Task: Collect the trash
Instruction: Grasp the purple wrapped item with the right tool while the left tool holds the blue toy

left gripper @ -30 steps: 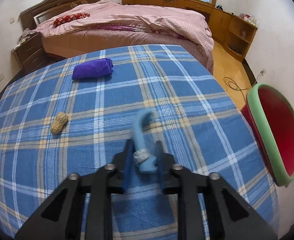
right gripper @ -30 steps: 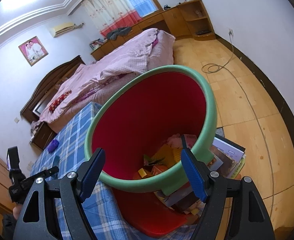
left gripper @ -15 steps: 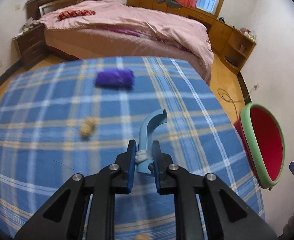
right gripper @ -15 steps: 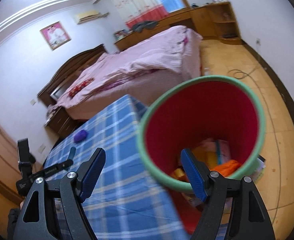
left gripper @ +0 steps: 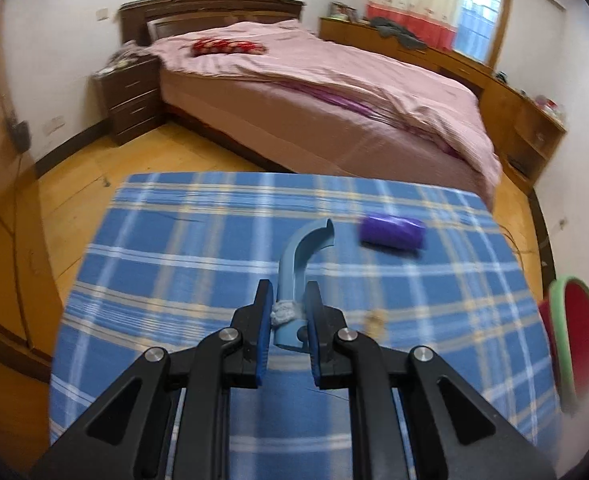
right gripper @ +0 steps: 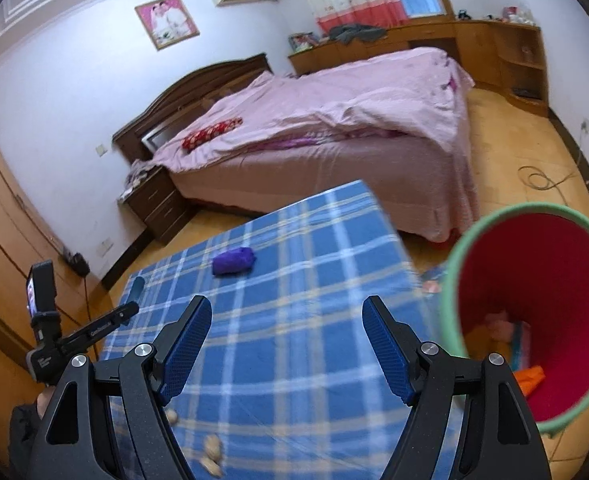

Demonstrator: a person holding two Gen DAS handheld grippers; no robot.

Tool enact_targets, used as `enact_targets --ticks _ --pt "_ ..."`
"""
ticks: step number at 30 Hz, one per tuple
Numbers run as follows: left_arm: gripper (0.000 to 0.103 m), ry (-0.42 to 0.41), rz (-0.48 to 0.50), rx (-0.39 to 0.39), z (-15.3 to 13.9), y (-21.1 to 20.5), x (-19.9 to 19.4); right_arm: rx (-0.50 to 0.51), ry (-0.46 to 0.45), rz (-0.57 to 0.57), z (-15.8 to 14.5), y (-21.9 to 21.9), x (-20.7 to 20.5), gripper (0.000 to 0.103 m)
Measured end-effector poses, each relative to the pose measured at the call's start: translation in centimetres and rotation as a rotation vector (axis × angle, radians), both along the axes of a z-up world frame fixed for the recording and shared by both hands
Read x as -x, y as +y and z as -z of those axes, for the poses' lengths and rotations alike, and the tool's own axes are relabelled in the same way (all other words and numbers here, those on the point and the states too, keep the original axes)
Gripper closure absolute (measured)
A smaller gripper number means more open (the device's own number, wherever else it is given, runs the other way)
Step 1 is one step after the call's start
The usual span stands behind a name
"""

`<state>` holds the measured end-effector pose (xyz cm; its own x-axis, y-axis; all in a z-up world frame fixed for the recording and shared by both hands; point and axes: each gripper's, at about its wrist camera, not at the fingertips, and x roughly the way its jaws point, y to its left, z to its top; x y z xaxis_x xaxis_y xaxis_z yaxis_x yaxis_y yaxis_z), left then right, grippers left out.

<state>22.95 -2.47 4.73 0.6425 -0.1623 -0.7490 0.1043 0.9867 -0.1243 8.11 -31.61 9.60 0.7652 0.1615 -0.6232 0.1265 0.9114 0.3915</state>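
Lifting: blue curved piece (left gripper: 299, 268) pinched in left claw (left gripper: 288, 318), raised off counter (left gripper: 198, 256) | right claw (right gripper: 286, 344) spread, empty, swung away from bin (right gripper: 534, 320) | drop into bin judged pending

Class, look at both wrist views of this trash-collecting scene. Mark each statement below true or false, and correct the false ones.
1. The left gripper is shut on a curved blue plastic piece. True.
2. The right gripper holds a peanut. False: its jaws stand open with nothing between them.
3. The purple bundle lies on the blue plaid tablecloth. True.
4. The bin is blue inside with a yellow rim. False: it is red inside with a green rim.
5. The bin is empty. False: some items already lie at its bottom.
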Motion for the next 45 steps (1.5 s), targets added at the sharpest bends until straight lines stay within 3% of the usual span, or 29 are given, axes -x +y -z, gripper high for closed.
enact_targets --ticks 9,17,26,43,45 --pt "0.088 0.029 -0.165 0.087 3.5 5.2 -1.9 0.003 0.065 -0.074 2.9 5.5 -8.1 0.024" --pt "0.088 0.053 -0.216 0.128 6.1 6.9 -2.3 0.075 0.123 -0.111 6.6 9.8 -14.0 0.024" --pt "0.088 0.053 -0.256 0.15 6.7 8.4 -2.4 0.149 0.172 -0.083 9.1 11.8 -18.9 0.021" --pt "0.088 0.03 -0.242 0.126 6.8 7.7 -2.2 0.346 0.228 -0.073 11.1 14.2 -22.4 0.021" --pt "0.088 0.03 -0.241 0.127 6.8 7.7 -2.2 0.359 0.228 -0.067 11.2 14.2 -22.4 0.027"
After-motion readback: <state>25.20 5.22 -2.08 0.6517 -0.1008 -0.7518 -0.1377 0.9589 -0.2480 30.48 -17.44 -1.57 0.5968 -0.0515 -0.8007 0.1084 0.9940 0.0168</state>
